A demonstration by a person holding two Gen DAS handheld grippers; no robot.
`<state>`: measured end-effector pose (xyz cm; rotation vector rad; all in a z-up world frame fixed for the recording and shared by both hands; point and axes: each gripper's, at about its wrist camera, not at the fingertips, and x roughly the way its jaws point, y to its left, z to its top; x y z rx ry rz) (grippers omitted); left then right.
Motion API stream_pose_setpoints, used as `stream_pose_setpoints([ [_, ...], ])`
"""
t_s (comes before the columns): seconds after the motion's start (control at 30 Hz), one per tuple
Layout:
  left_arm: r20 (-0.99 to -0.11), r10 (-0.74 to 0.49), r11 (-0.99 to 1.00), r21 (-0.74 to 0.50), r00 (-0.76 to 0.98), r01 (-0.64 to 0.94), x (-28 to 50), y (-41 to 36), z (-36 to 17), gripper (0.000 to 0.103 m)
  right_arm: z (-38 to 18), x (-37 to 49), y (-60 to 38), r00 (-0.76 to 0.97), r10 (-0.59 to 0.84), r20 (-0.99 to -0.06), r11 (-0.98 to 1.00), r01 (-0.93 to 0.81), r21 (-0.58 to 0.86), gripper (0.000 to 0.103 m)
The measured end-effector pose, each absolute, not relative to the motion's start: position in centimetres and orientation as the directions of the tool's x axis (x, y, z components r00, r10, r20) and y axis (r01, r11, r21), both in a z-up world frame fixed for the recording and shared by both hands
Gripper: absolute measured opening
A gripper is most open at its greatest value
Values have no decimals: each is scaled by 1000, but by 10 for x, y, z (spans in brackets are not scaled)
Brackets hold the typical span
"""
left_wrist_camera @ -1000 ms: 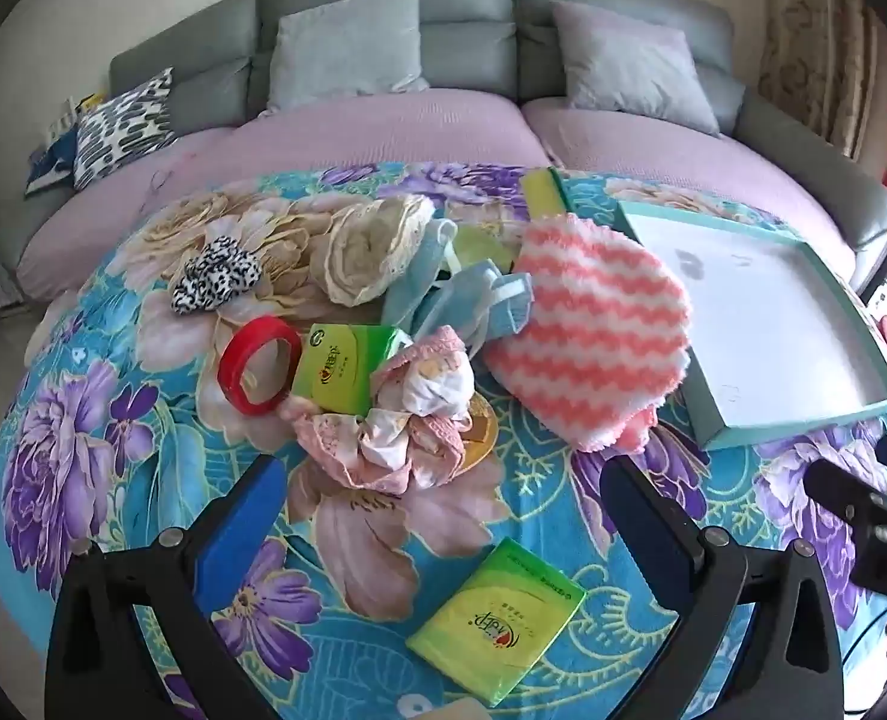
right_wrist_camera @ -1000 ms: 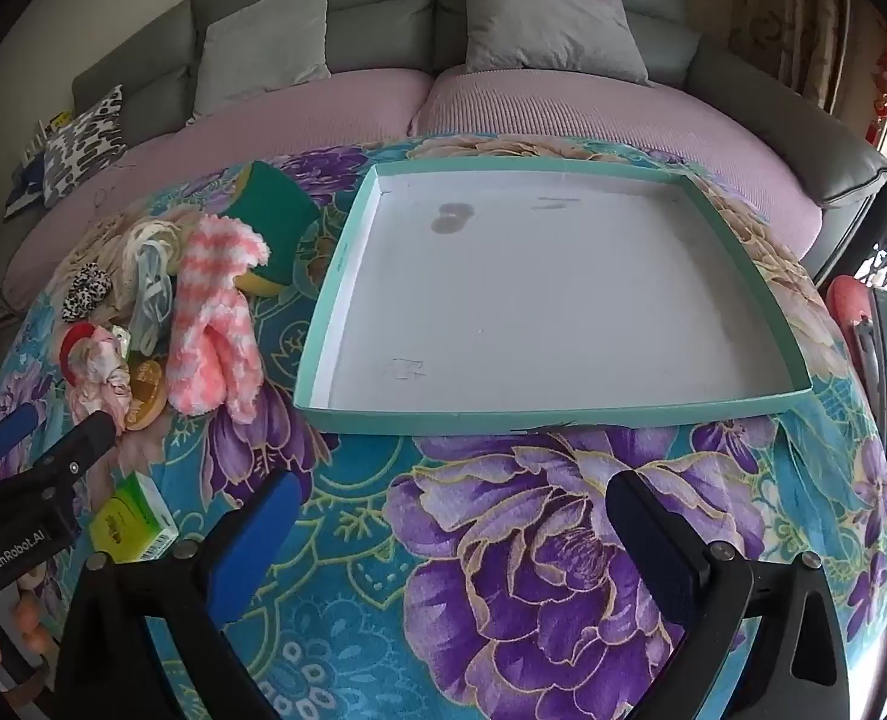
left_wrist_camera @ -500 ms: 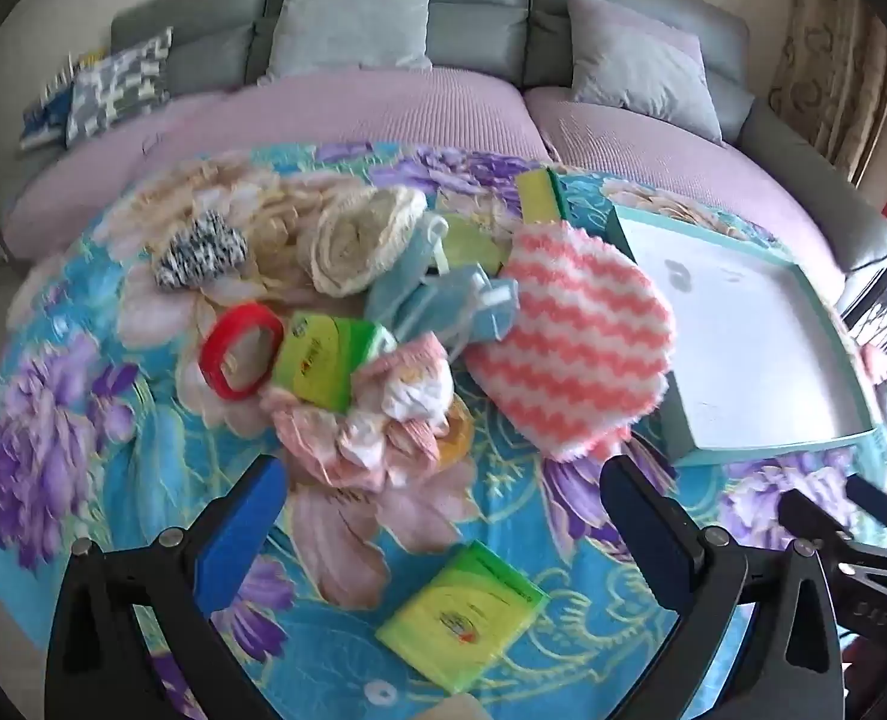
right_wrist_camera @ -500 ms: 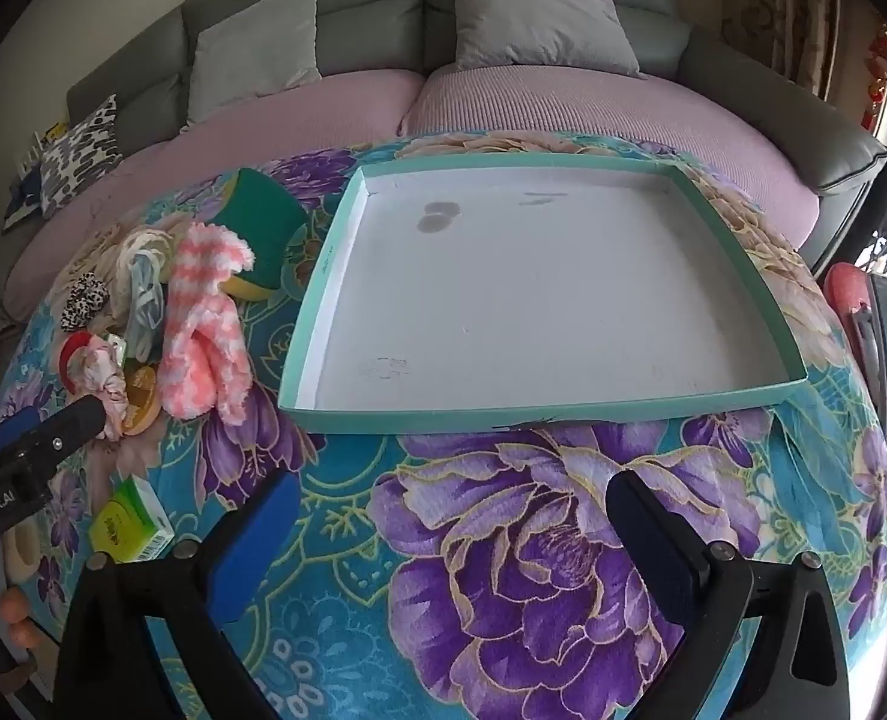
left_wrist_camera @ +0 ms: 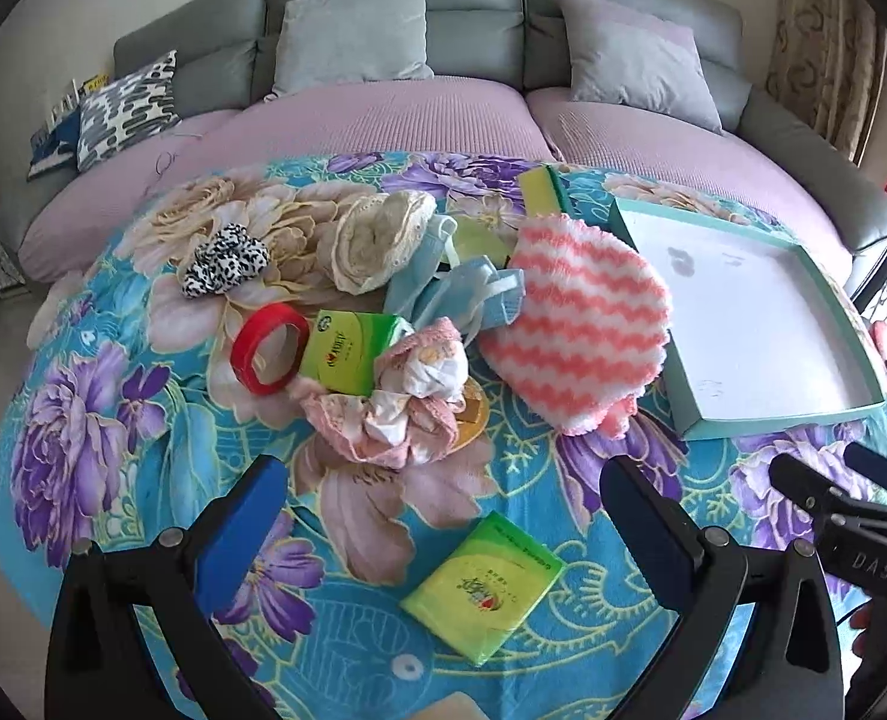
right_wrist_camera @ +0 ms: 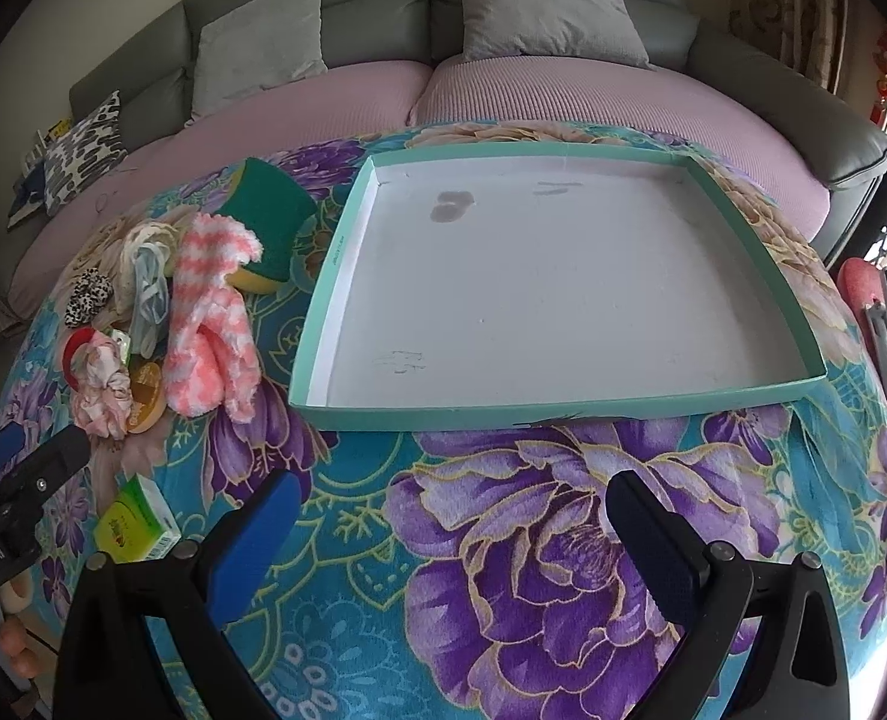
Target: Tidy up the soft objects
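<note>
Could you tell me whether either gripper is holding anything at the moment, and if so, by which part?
Nothing is held: the left gripper and the right gripper are both open above the floral cloth.

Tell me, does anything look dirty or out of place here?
The teal tray has a dark smudge near its far edge. The pink-and-white striped cloth overlaps the tray's left rim in the left wrist view.

Your left gripper (left_wrist_camera: 437, 516) and right gripper (right_wrist_camera: 449, 534) match: black frames, silver screws, blue finger pads (left_wrist_camera: 239, 528). White lettering marks both bodies.
</note>
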<state>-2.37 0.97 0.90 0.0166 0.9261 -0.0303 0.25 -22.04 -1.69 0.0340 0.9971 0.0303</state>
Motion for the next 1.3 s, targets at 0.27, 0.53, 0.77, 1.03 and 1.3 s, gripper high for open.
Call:
stream_pose_setpoints([
  [0.27, -818, 32, 999, 51, 574, 17, 1, 6, 2, 103, -25, 16, -220, 534, 37, -845, 999, -21, 31, 103],
  [0.53, -821, 57, 997, 77, 568, 11, 9, 3, -4, 103, -34, 25, -219, 517, 27, -856, 1000, -17, 21, 103],
  [0.77, -824, 41, 998, 63, 564, 20, 10, 4, -7, 103, -38, 32, -217, 508, 14, -861, 1000, -11, 9, 103],
  [1.03, -820, 55, 997, 72, 570, 8, 9, 6, -7, 103, -40, 32, -210, 511, -17, -859, 1000, -7, -24, 103],
  [1.3, -823, 32, 999, 40, 567, 2, 10, 13, -9, 103, -40, 31, -200, 509, -36, -860, 999, -8, -47, 103],
])
